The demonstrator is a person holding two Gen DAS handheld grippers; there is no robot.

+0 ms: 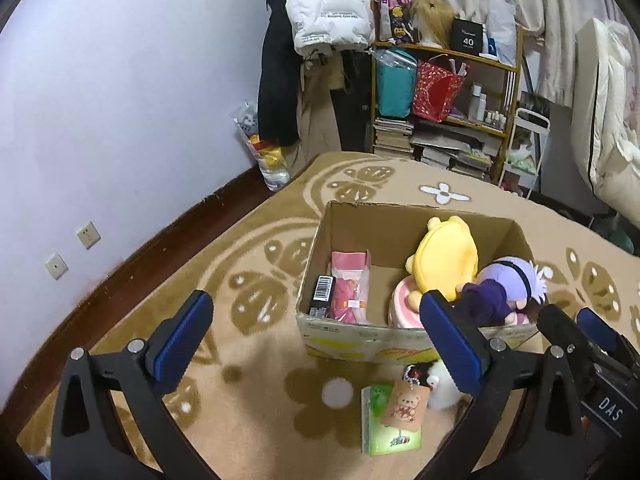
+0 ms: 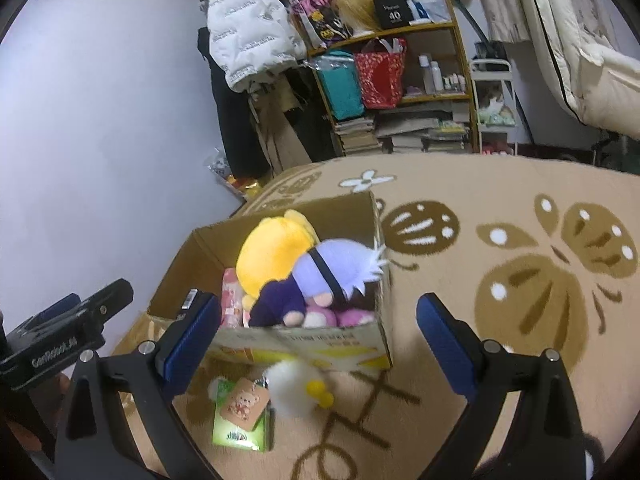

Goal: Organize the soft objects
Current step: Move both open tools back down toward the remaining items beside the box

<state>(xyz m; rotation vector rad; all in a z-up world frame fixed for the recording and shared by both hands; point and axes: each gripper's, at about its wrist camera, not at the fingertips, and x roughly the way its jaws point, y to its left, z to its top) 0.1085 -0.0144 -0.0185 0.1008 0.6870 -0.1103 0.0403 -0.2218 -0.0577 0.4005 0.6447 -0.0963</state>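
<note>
An open cardboard box [image 1: 352,332] [image 2: 376,332] stands on the beige carpet. Inside it lie a yellow plush [image 1: 446,258] [image 2: 272,254], a purple-haired doll [image 1: 504,284] [image 2: 340,268], a pink striped plush [image 1: 404,308] and pink packets [image 1: 348,288]. In front of the box lie a white fluffy duck plush [image 2: 292,384] [image 1: 442,384], a bear keychain tag [image 1: 404,404] [image 2: 242,404] and a green tissue pack [image 1: 384,428] [image 2: 240,428]. My left gripper [image 1: 316,344] is open and empty above the carpet. My right gripper [image 2: 320,344] is open and empty over the duck.
A wooden shelf [image 1: 448,92] with bags, books and bottles stands at the back. Coats [image 1: 320,40] hang beside it. A white wall [image 1: 120,100] with sockets runs on the left. A bed [image 1: 608,120] lies at the right. The patterned carpet [image 2: 520,272] spreads around the box.
</note>
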